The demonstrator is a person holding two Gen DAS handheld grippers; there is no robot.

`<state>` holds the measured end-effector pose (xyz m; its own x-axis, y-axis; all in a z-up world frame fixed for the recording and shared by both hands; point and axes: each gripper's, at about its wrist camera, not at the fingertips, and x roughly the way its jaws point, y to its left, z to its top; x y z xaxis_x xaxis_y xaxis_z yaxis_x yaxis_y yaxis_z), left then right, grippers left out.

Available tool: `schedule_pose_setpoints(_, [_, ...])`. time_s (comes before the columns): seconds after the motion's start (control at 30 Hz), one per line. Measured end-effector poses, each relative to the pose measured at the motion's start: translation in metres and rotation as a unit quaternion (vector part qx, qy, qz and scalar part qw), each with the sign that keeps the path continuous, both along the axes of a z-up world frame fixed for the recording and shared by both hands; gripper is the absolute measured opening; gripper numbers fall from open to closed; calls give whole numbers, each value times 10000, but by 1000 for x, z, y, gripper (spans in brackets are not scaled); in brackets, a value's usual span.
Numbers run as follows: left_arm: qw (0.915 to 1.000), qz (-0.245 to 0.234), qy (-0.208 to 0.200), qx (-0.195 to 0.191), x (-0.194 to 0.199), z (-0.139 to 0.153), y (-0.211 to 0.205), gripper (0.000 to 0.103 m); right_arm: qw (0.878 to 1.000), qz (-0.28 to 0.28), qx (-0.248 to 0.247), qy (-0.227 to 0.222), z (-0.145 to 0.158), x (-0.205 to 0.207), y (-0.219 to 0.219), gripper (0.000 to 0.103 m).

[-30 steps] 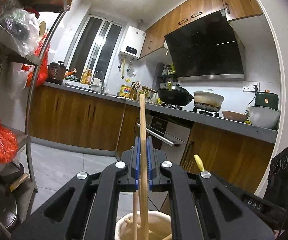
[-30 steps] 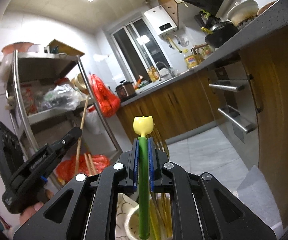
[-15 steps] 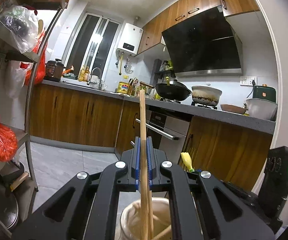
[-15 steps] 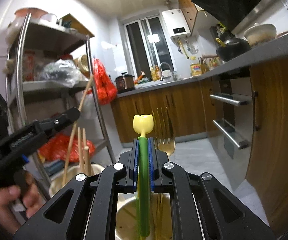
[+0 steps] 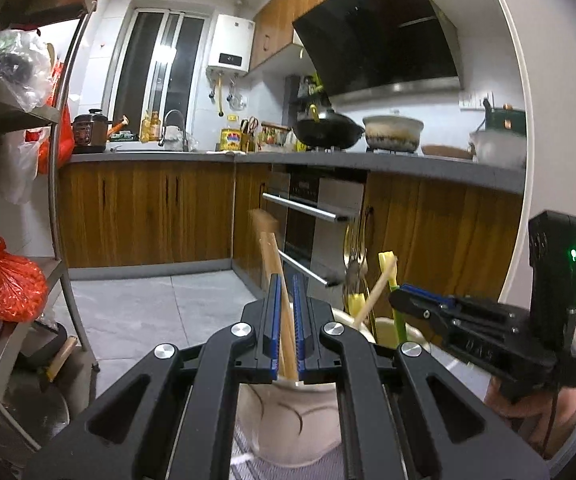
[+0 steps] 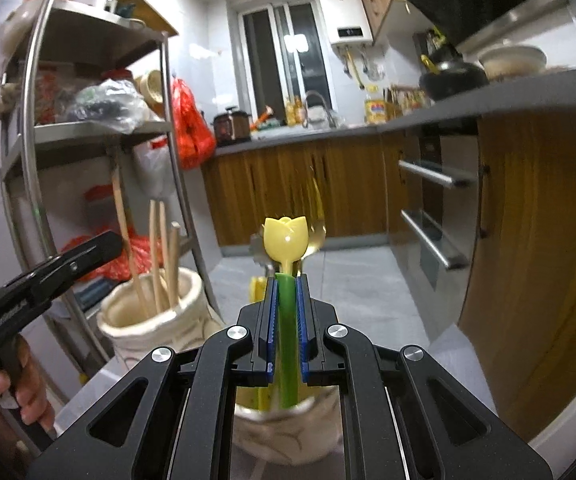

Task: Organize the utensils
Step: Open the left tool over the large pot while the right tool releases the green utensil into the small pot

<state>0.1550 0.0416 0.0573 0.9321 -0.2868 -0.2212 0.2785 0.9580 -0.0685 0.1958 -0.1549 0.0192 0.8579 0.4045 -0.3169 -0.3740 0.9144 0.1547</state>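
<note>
**Both utensils poised over their holders, ready for the drop**

Chopsticks (image 5: 278, 280) sit clamped between the blue pads of your left gripper (image 5: 284, 320), their lower ends already inside the mouth of the cream ceramic holder (image 5: 288, 420) directly beneath. In the right wrist view the same holder (image 6: 152, 320) stands to the left, with several more wooden chopsticks leaning in it.

Your right gripper (image 6: 286, 320) is clenched on the green stem of a tulip-topped utensil (image 6: 286, 240), which stands upright with its yellow head above the pads. Its lower end reaches into a second cream holder (image 6: 284, 432) just below, where a yellow-handled piece and what looks like a metal fork or spoon already stand; the metal piece is too blurred to name surely.

By my reading, you are at the placing step for both hands: each utensil is lined up over the right holder, sorted by kind, and neither has been let go.

The next move calls for easing each piece a little deeper so it cannot tip out, then parting the pads. Keep the chopsticks near vertical so they slip between those already there rather than wedging on them. Lift each gripper straight up afterwards, so the fingers do not catch a neighbouring handle or rock the holders, which stand just beside each other.
</note>
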Motion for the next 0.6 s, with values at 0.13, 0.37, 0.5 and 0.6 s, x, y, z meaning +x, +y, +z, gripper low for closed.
schedule_pose_setpoints(0.13, [9998, 5, 82, 161, -1, 0, -4, 6, 9999, -21, 0, 160, -4, 0, -4, 10])
schedule_pose_setpoints(0.37, [9994, 85, 183, 285, -13, 3, -6, 7, 9995, -109, 90, 267, -5, -11, -15, 28])
schedule_pose_setpoints(0.5, [9991, 156, 248, 303, -25, 3, -5, 33, 9993, -122, 154, 308, -7, -23, -25, 45])
schedule_pose_setpoints(0.6, [9990, 192, 270, 288, -39, -1, -5, 52, 9994, -121, 70, 307, -10, -37, -30, 57])
